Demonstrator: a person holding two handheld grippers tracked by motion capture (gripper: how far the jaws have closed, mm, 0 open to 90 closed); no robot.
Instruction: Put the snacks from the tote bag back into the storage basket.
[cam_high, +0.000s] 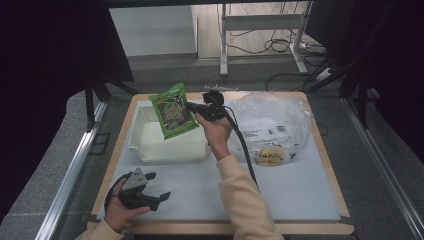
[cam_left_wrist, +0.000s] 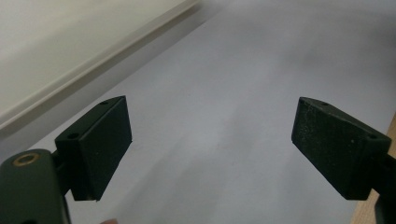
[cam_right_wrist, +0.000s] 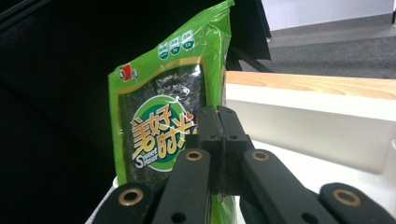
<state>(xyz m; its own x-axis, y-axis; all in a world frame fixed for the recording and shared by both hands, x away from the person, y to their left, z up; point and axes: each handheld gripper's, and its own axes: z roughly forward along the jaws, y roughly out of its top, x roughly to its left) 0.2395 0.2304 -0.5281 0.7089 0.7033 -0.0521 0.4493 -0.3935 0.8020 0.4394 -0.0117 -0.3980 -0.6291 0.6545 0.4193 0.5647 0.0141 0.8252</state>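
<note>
A green snack packet (cam_high: 173, 111) hangs in the air over the white bin (cam_high: 145, 150), pinched at its right edge by my right gripper (cam_high: 191, 108). In the right gripper view the packet (cam_right_wrist: 163, 116) stands upright with the jaws closed on its edge, and my right gripper (cam_right_wrist: 219, 140) is shut on it. My left gripper (cam_high: 159, 186) rests low near the table's front left, held in a hand, jaws wide apart. In the left gripper view my left gripper (cam_left_wrist: 210, 149) has nothing between its black pads (cam_left_wrist: 100, 140) but the bare grey mat.
A crumpled clear plastic bag (cam_high: 272, 122) with a yellow packet (cam_high: 269, 156) inside lies at the right of the grey mat (cam_high: 300, 185). The wooden table edge (cam_high: 250, 228) runs along the front. A cable trails from the right gripper over the forearm.
</note>
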